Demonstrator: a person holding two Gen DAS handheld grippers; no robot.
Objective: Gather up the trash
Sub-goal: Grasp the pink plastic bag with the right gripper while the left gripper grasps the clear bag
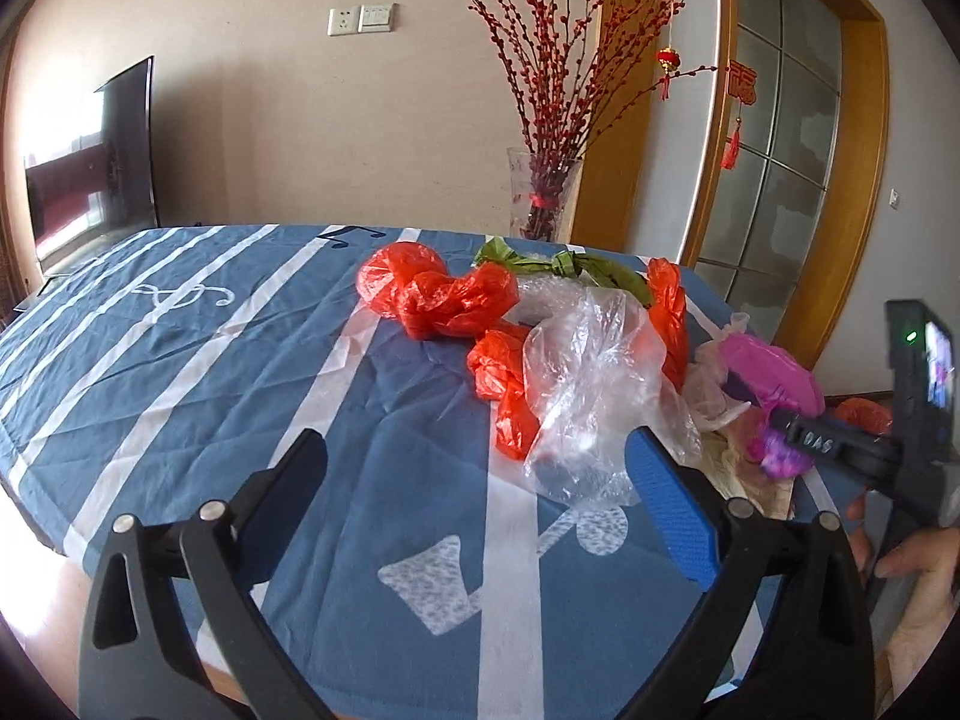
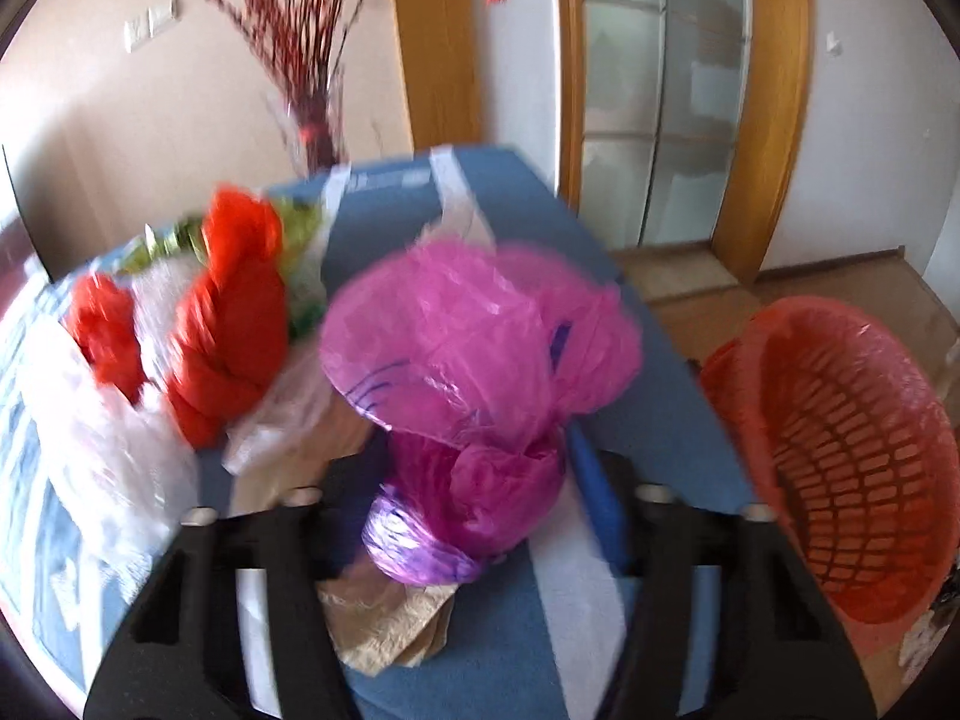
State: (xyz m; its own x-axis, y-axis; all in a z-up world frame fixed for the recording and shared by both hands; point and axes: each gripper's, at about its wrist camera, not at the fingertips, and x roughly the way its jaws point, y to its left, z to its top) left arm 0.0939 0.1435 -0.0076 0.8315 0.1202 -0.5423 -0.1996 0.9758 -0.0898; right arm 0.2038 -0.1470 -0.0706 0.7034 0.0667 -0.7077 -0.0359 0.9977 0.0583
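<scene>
A heap of crumpled plastic bags lies on the blue striped tablecloth (image 1: 180,360): red bags (image 1: 444,294), a clear bag (image 1: 588,372) and green wrapping (image 1: 558,264). My left gripper (image 1: 477,438) is open over the cloth with nothing between its fingers; its right finger stands beside the clear bag. The pink plastic bag (image 2: 480,348) stands between the fingers of my right gripper (image 2: 465,462), which is shut on its gathered lower part. The left wrist view has the right gripper (image 1: 804,432) at the far right, in the pink bag (image 1: 768,372).
An orange mesh basket (image 2: 852,450) sits on the floor past the table's right edge. Crumpled brown paper (image 2: 384,618) lies under the pink bag. A glass vase of red branches (image 1: 543,192) stands behind the table and a television (image 1: 90,168) at the left. A person's hand (image 1: 918,564) holds the right gripper.
</scene>
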